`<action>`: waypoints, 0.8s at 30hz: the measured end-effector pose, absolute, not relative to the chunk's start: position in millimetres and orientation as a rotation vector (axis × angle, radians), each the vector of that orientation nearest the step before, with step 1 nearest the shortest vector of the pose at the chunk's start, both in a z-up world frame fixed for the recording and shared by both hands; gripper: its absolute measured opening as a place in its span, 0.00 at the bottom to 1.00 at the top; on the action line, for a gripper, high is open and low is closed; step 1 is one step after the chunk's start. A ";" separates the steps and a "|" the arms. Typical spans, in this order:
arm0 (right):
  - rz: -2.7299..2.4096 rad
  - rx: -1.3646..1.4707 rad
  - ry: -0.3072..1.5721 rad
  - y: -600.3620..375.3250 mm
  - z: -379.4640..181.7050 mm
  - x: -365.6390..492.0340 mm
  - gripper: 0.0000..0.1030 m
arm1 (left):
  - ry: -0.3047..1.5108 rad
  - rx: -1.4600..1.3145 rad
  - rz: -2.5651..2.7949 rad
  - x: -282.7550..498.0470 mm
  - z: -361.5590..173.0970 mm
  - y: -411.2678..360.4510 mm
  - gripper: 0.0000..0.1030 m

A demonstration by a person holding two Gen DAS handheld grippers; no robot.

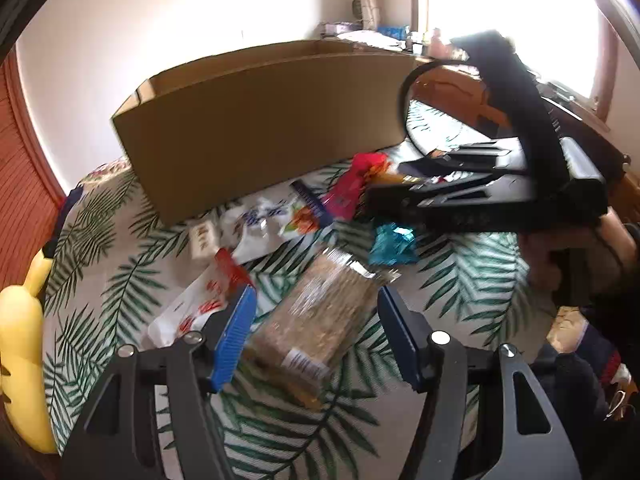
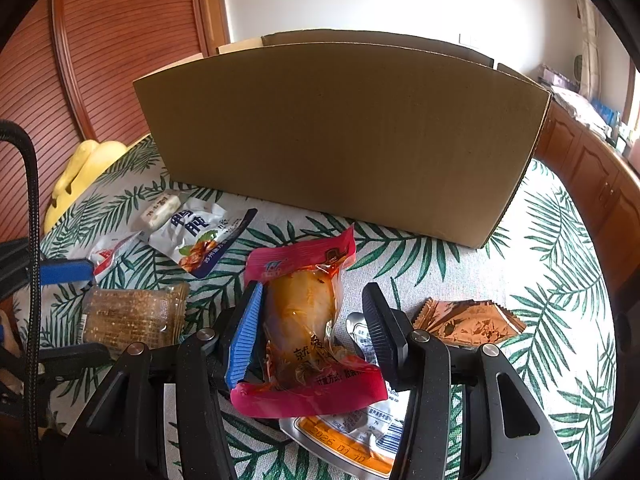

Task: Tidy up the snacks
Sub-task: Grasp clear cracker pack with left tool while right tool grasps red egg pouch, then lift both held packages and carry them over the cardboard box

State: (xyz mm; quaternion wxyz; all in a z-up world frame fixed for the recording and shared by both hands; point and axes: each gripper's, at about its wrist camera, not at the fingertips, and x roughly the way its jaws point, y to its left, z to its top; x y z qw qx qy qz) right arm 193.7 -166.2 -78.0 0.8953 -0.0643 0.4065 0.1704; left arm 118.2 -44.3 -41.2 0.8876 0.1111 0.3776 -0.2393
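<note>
My left gripper (image 1: 318, 292) is open over the palm-print bedspread (image 1: 472, 280). A clear-wrapped brown biscuit packet (image 1: 316, 320) lies flat between its pads without being squeezed. From the right wrist view, that packet (image 2: 132, 316) rests between the left gripper's blue finger (image 2: 64, 272) and its dark one. My right gripper (image 2: 314, 292) is shut on a red pouch (image 2: 304, 320) holding yellow-orange meat, tilted above a silver and orange packet (image 2: 352, 440). A large open cardboard box (image 2: 340, 140) stands just behind; the box (image 1: 260, 128) also fills the left wrist view.
Loose snacks lie before the box: a white pouch (image 2: 196, 232), a small white bar (image 2: 160, 208), a red-white packet (image 1: 200, 300), a teal wrapper (image 1: 392, 244), brown sachets (image 2: 468, 320). A yellow plush (image 1: 20, 360) sits left. Wooden cabinets (image 2: 592, 172) run along the right.
</note>
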 end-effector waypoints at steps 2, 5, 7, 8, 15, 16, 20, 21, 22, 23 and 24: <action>0.354 -0.132 0.843 -166.3 -78.1 193.5 0.49 | 0.790 0.250 -0.509 120.2 -39.5 -50.2 0.61; 0.354 -0.133 0.843 -166.0 -78.1 193.5 0.49 | 0.813 0.300 -0.532 126.5 -43.0 -63.3 0.61; 0.353 -0.134 0.843 -166.0 -78.0 193.8 0.49 | 0.839 0.324 -0.536 132.9 -48.8 -69.6 0.61; 0.353 -0.134 0.843 -166.0 -78.0 193.4 0.49 | 0.853 0.330 -0.534 136.1 -51.6 -71.3 0.61; 0.359 -0.132 0.841 -165.8 -77.1 193.2 0.48 | 0.920 0.365 -0.532 150.1 -65.7 -75.7 0.63; 0.373 -0.132 0.837 -165.4 -76.2 192.9 0.36 | 0.910 0.366 -0.531 149.3 -65.0 -75.7 0.63; 0.370 -0.163 0.833 -161.4 -73.4 191.5 0.33 | 0.920 0.339 -0.517 149.7 -63.5 -73.0 0.50; 0.369 -0.164 0.828 -161.6 -72.2 190.8 0.33 | 0.914 0.334 -0.512 148.8 -62.5 -72.4 0.45; 0.368 -0.162 0.824 -162.1 -70.5 189.9 0.33 | 0.909 0.331 -0.510 147.8 -61.5 -71.9 0.42; 0.371 -0.156 0.816 -164.0 -67.1 188.4 0.33 | 0.901 0.324 -0.501 146.5 -59.8 -71.0 0.41; 0.372 -0.150 0.810 -165.3 -64.3 187.1 0.33 | 0.892 0.319 -0.491 145.4 -58.5 -68.2 0.40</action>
